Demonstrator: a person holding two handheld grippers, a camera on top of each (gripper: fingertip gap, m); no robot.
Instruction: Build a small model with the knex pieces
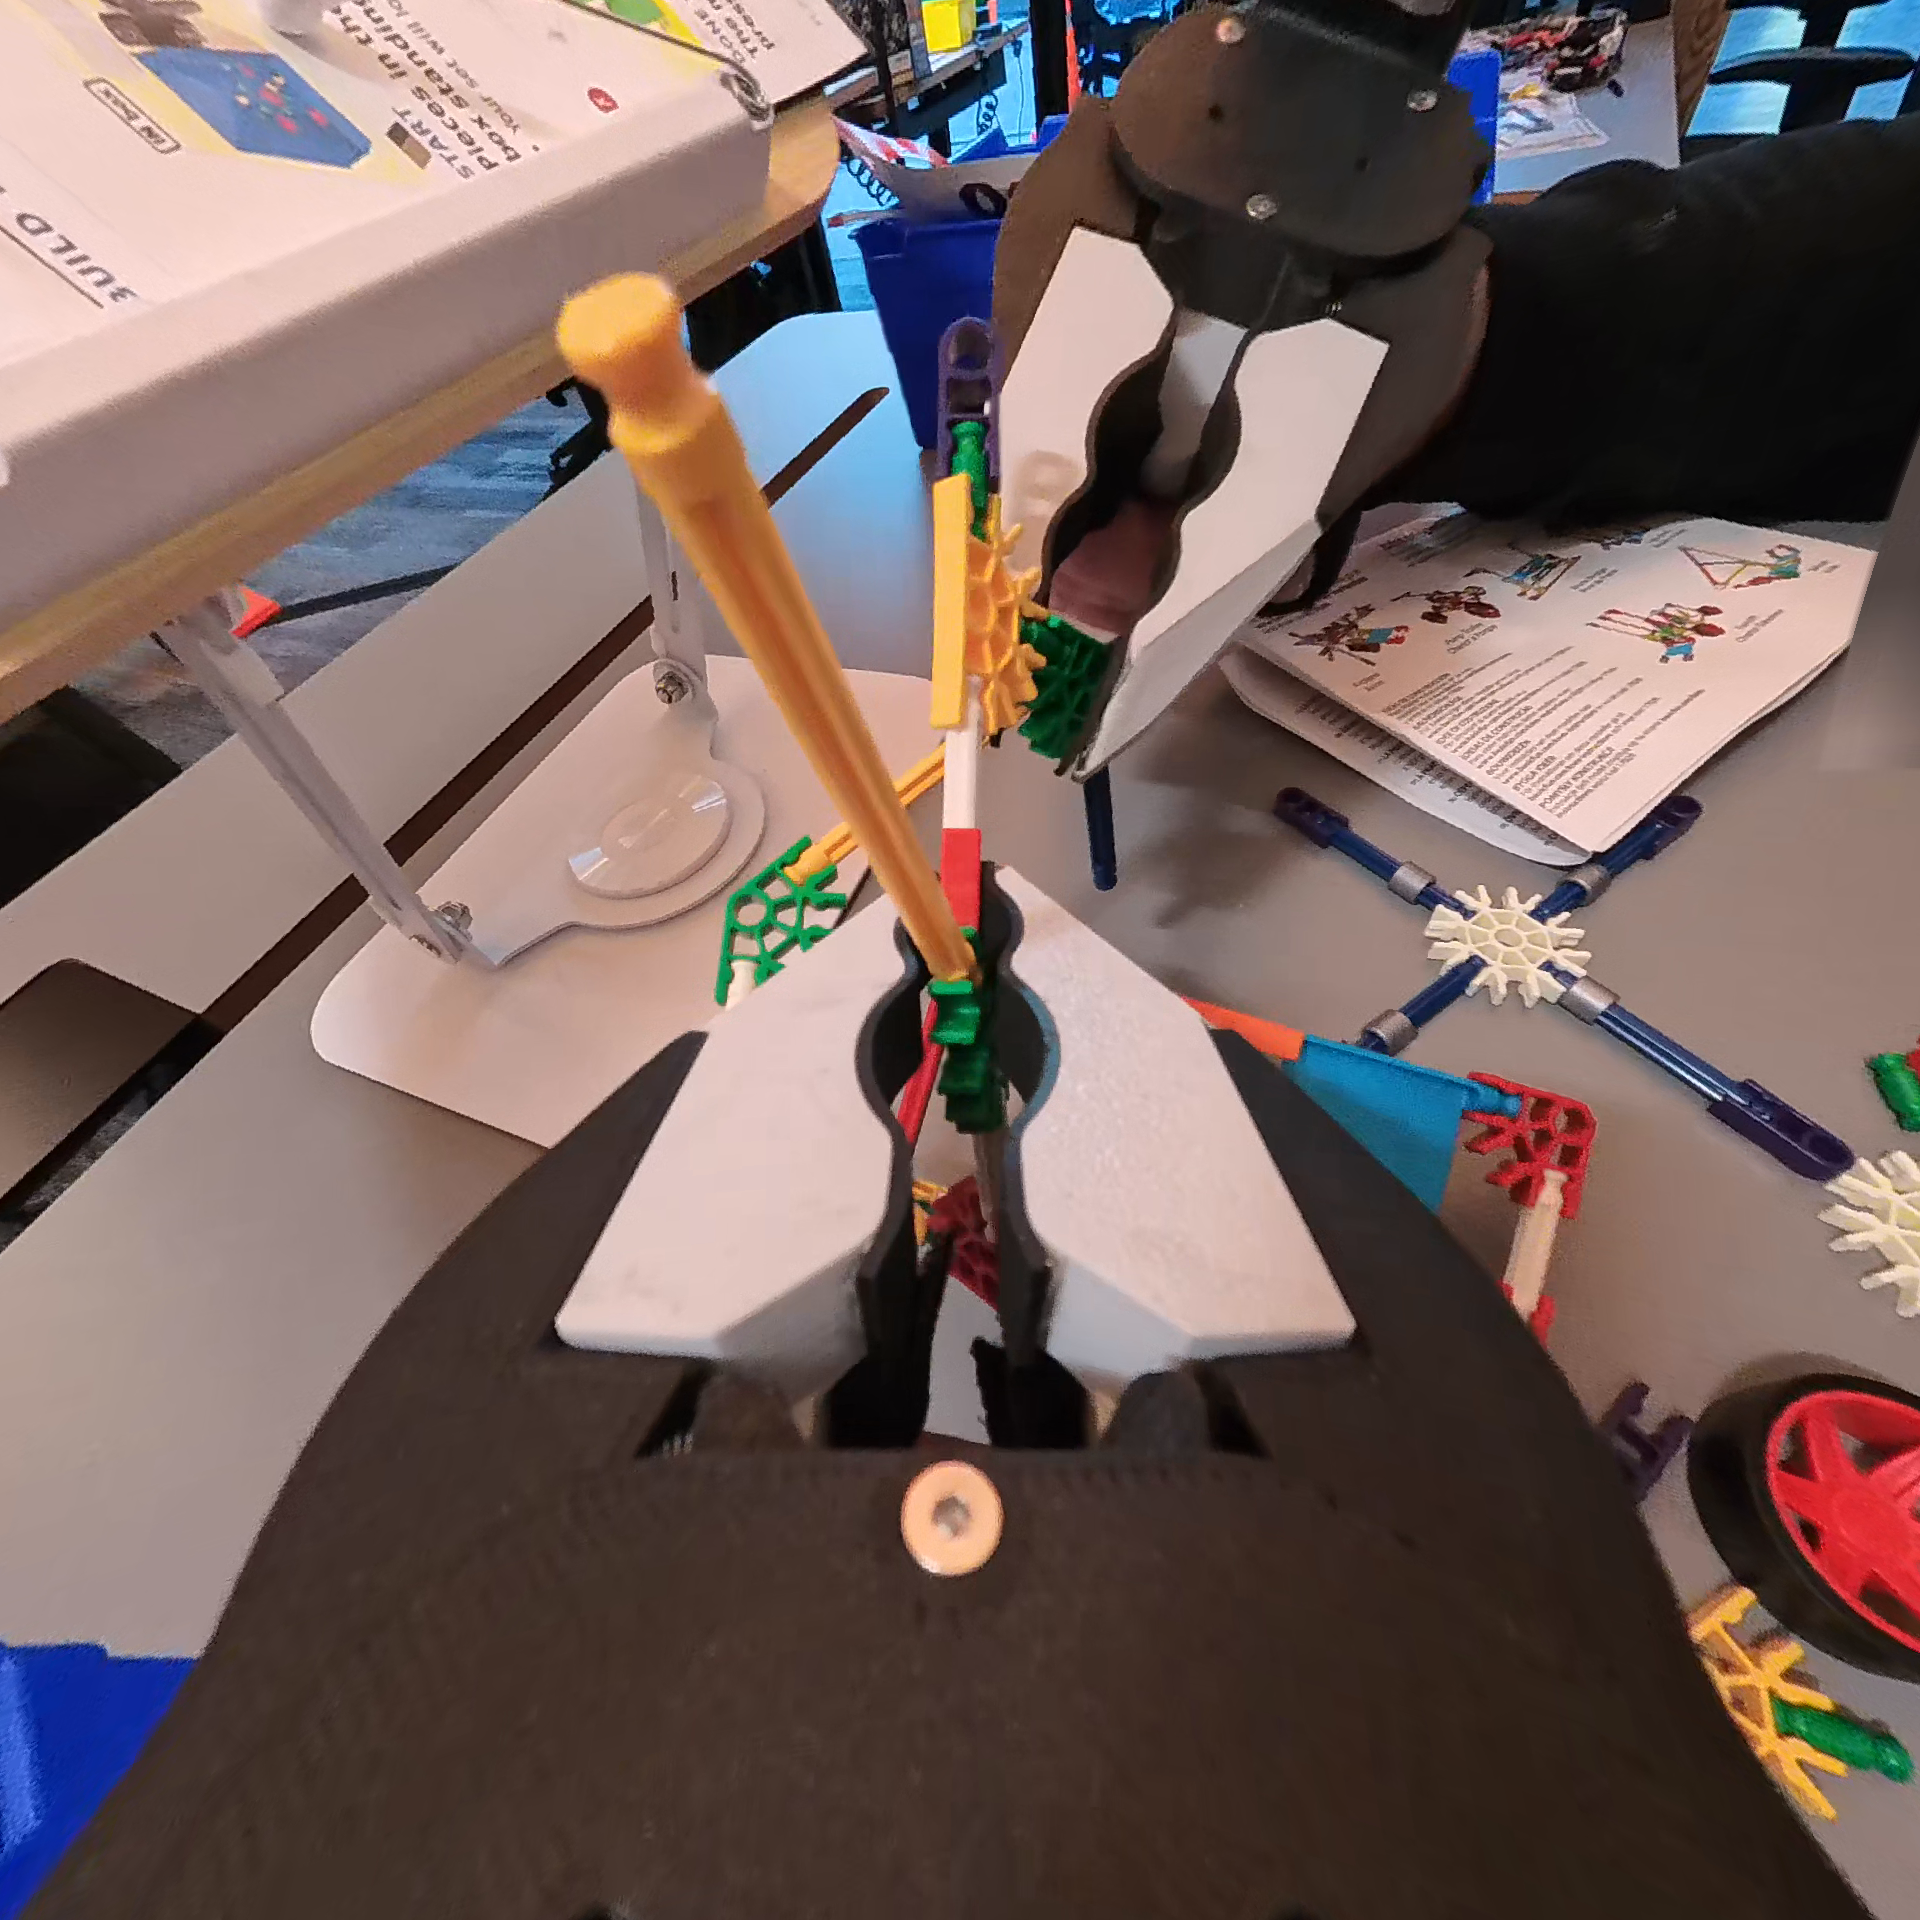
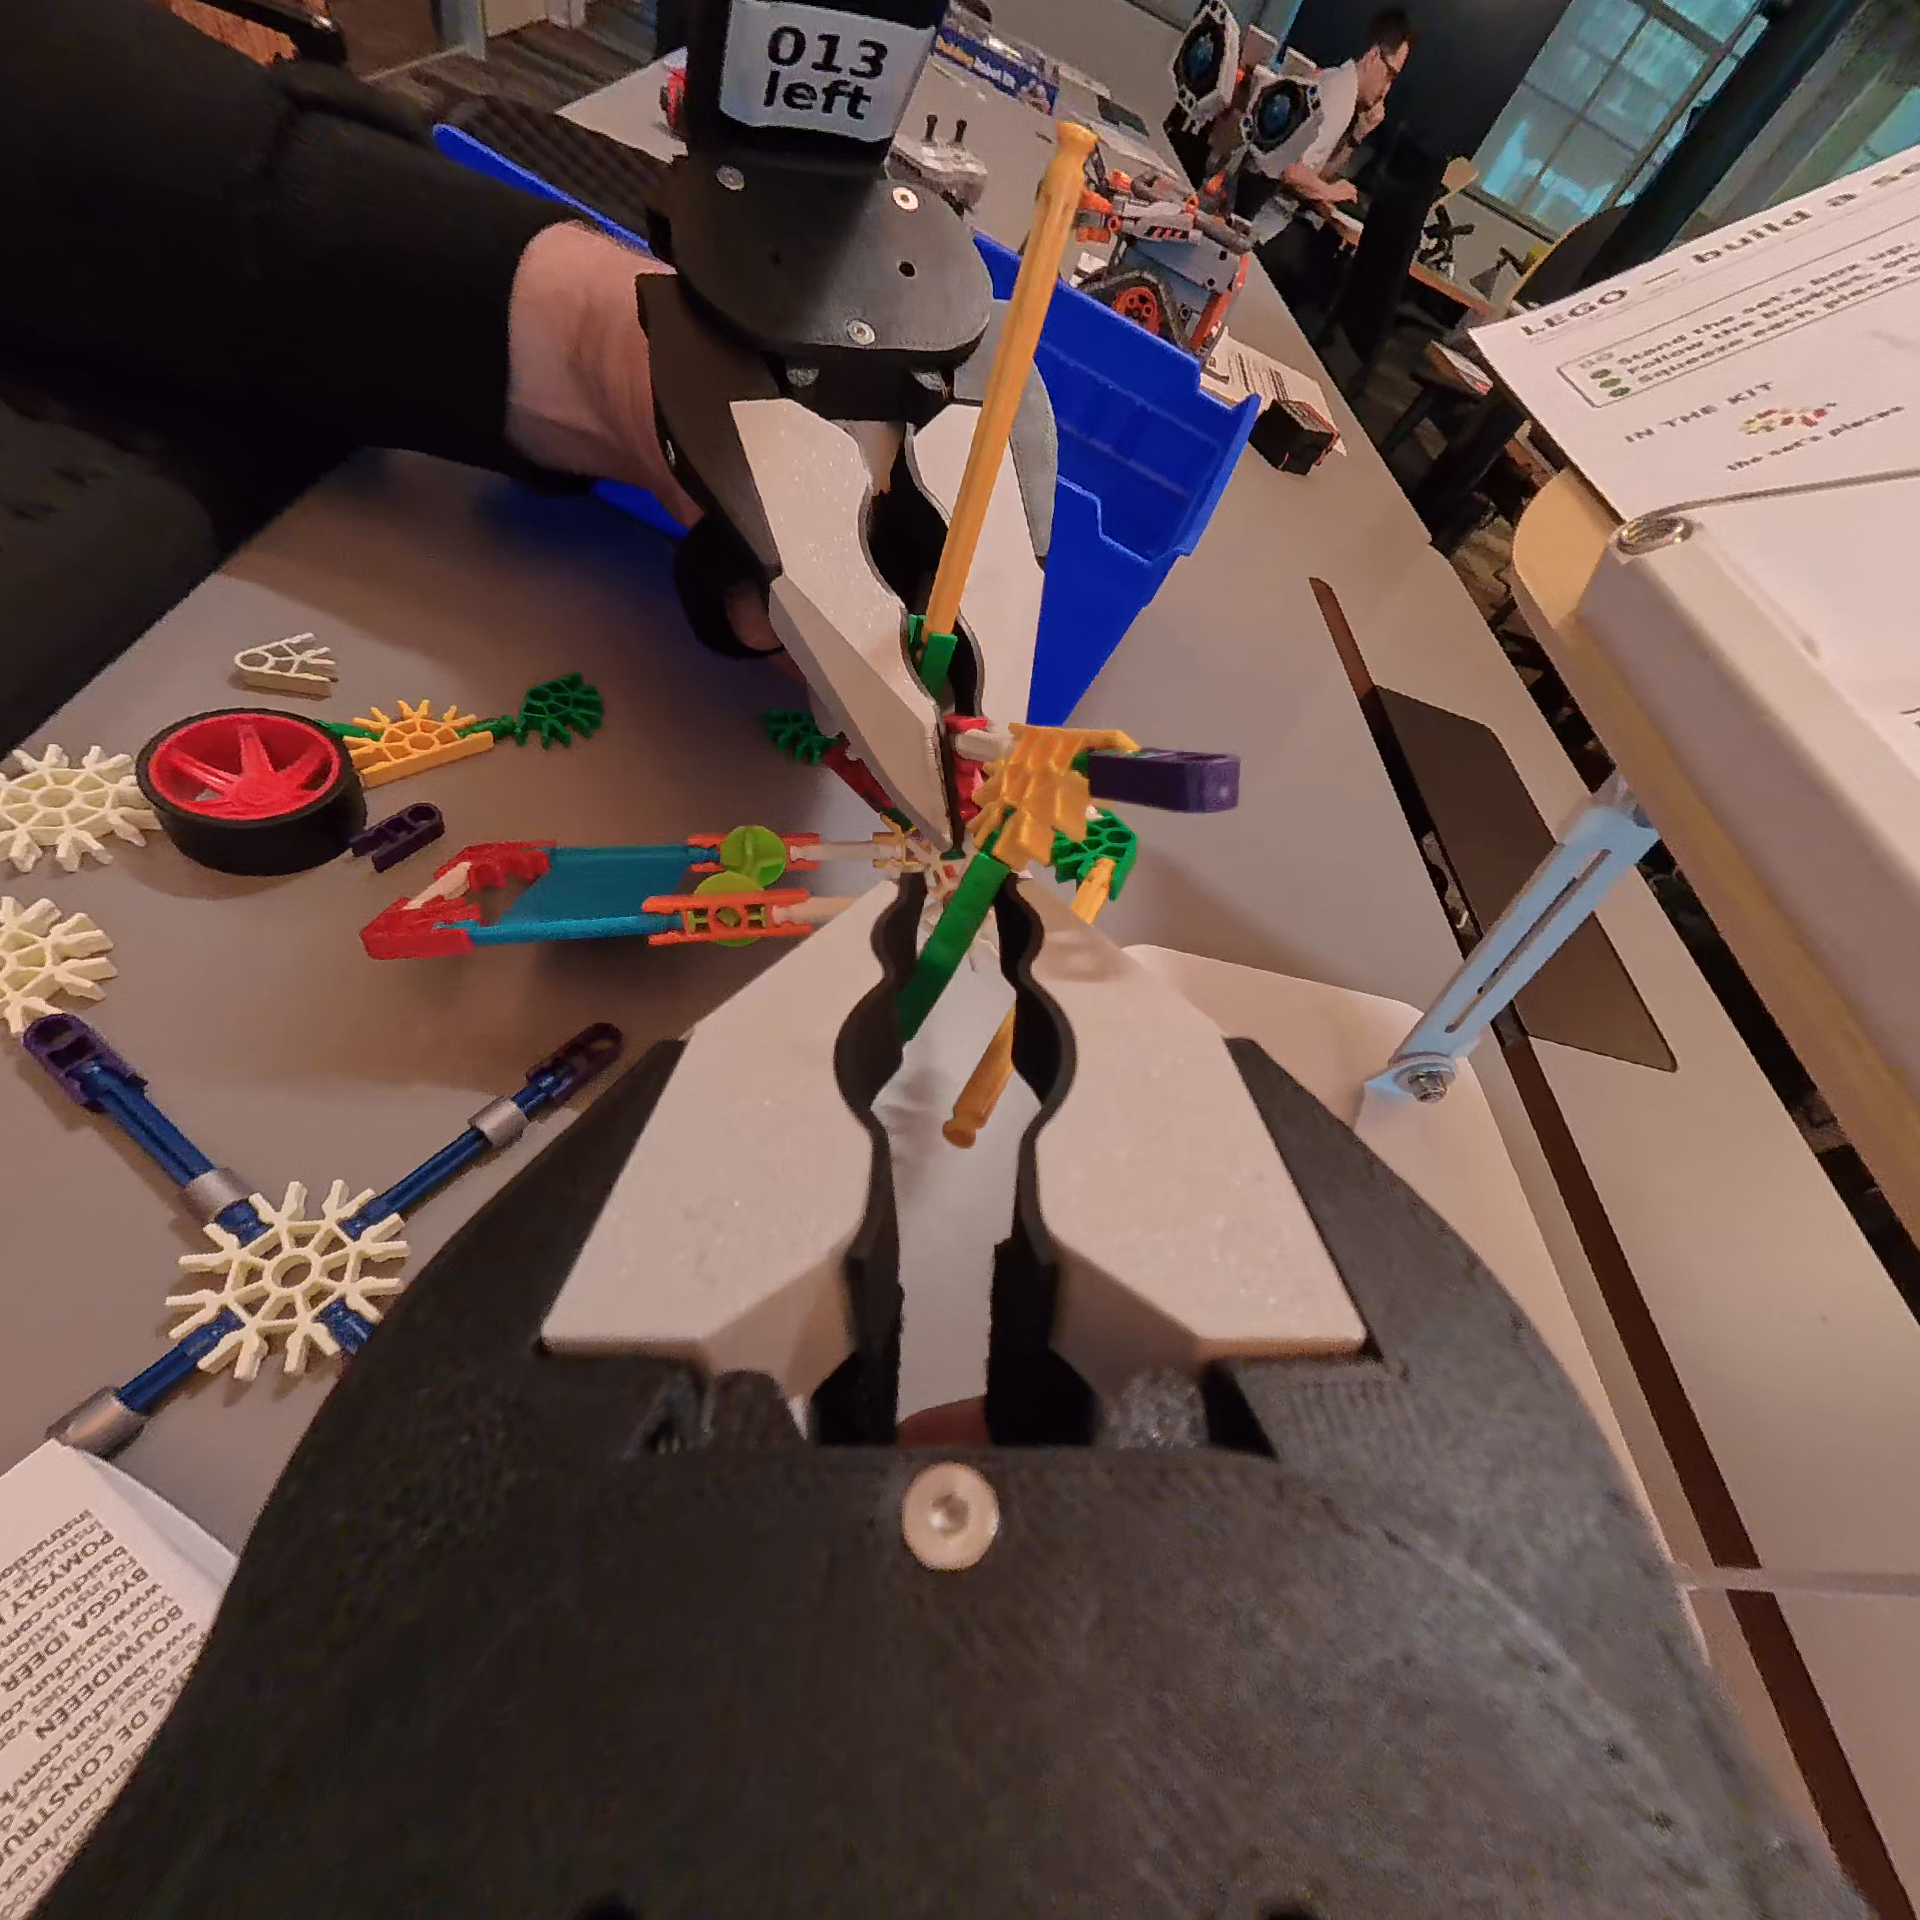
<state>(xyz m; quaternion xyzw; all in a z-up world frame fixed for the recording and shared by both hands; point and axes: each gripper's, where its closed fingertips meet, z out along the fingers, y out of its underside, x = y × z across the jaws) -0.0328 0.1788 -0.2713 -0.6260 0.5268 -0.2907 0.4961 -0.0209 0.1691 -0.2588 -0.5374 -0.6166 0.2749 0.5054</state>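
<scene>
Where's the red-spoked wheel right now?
The wheel lies on the table's left in the right wrist view, between a white snowflake connector and a yellow connector.

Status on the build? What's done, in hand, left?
Done: blue-panel frame and snowflake cross look assembled. In hand: left claw and right claw both clamp one rod-and-connector cluster, with a long yellow rod sticking up. Left: wheel and white snowflakes lie loose.

Left gripper jaws pinch a green connector — yellow rod slanting to eleven o'clock; right gripper at one.
</scene>
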